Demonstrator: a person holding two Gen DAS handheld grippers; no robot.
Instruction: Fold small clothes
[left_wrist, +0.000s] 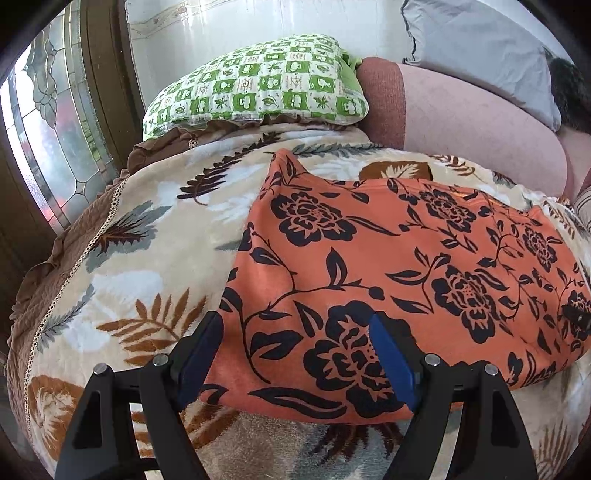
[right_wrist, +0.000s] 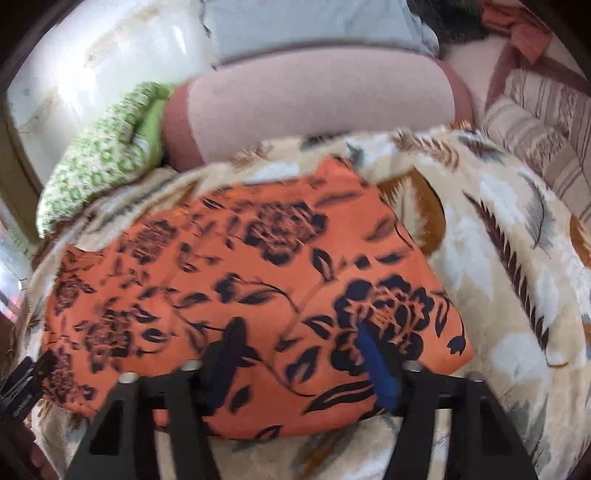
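An orange garment with a black flower print lies spread flat on a leaf-patterned blanket. My left gripper is open and wide over the garment's near left corner; its left finger stands at the cloth's edge and its right finger over a black flower. In the blurred right wrist view, my right gripper hovers over the near right part of the garment. Its jaws stand apart with flat cloth between them, and no pinched fold shows. The left gripper's tip shows at the lower left of that view.
A green checked pillow and a pink bolster lie behind the garment, with a grey pillow further back. A glass door is on the left. Striped cushions sit at the right. The blanket extends to the right.
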